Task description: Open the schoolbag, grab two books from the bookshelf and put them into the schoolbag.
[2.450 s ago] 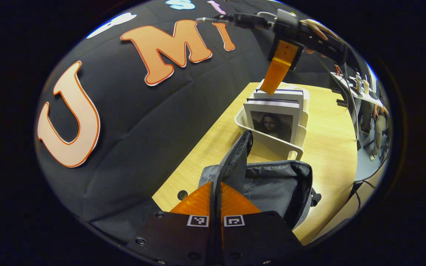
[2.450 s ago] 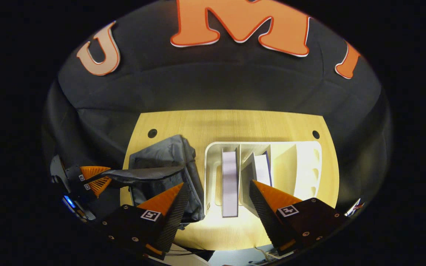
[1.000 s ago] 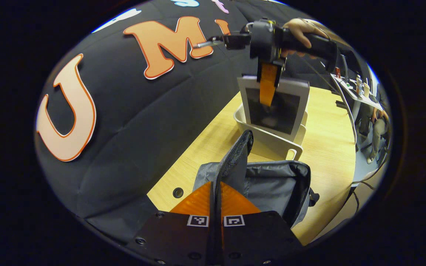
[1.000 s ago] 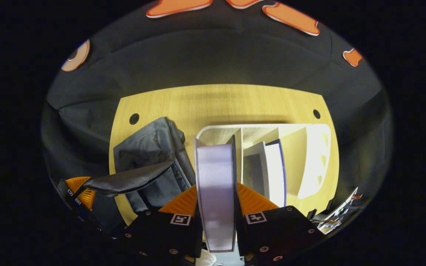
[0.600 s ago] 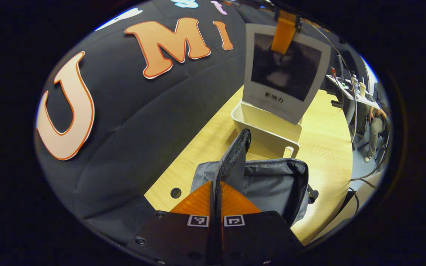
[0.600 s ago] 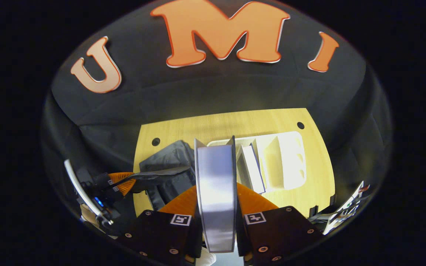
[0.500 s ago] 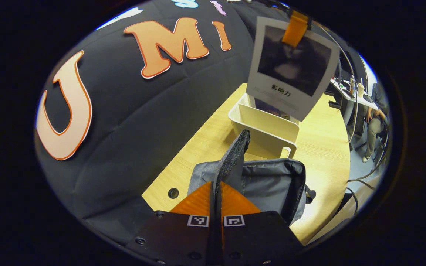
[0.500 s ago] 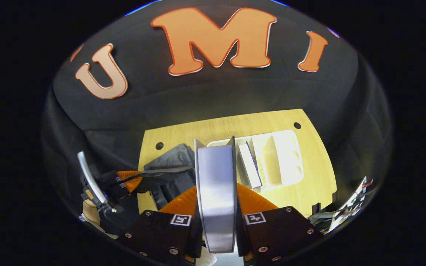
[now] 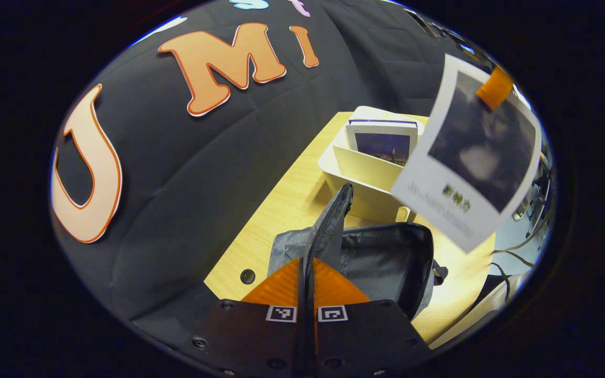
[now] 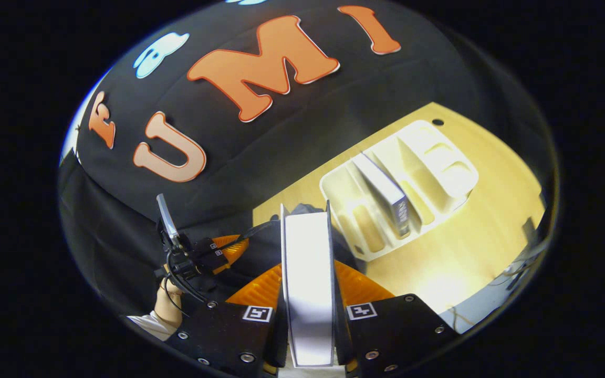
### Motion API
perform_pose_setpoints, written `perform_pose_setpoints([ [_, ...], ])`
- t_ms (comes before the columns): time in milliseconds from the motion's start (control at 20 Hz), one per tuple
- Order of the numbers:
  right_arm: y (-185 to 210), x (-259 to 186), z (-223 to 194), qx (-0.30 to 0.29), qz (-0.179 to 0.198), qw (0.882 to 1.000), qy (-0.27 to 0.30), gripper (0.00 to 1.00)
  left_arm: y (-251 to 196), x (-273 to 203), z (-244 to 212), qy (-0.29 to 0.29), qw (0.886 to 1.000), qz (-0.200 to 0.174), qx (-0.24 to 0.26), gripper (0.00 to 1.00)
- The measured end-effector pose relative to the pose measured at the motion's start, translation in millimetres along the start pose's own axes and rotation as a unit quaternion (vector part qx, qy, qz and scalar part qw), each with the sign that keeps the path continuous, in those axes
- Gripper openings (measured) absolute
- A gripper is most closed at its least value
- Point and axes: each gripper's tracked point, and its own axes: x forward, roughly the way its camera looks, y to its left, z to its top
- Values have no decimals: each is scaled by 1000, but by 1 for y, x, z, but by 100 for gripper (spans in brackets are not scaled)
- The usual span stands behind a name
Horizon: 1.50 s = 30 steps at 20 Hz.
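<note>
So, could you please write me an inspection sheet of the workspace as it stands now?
Surface: light wooden table, cable holes in it.
Job's things: grey schoolbag open; white bookshelf holds one book; carried book is in the air, tilted, above the bag.
Clutter: nothing seen on the table.
Grippers: left gripper shut on the bag flap, holding it up; right gripper shut on the carried book.
Cables: some hang past the table's far edge.
Surroundings: black cloth wall.
</note>
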Motion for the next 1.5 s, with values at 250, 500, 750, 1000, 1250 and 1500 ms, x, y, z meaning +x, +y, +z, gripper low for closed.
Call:
perform_pose_setpoints([
  [250, -25, 89, -37, 111, 52, 992, 8, 37, -3, -6, 7, 10, 1000, -7, -3, 0],
  [500, -29, 159, -58, 176, 65, 982, -27, 37, -9, -10, 16, 13, 1000, -9, 7, 1],
  [750, -20, 212, -60, 206, 63, 974, -73, 37, -21, -23, 34, 3, 1000, -26, 10, 1],
  [1000, -4, 247, -69, 228, 41, 966, -117, 36, -25, -31, 43, -12, 999, -30, 32, 0],
  [1250, -6, 256, -105, 207, -1, 975, -80, 42, -21, -24, 32, -6, 999, -21, 39, 0],
  [1500, -31, 240, -117, 181, -47, 980, -60, 62, -22, -19, 23, -5, 999, -24, 24, 0],
])
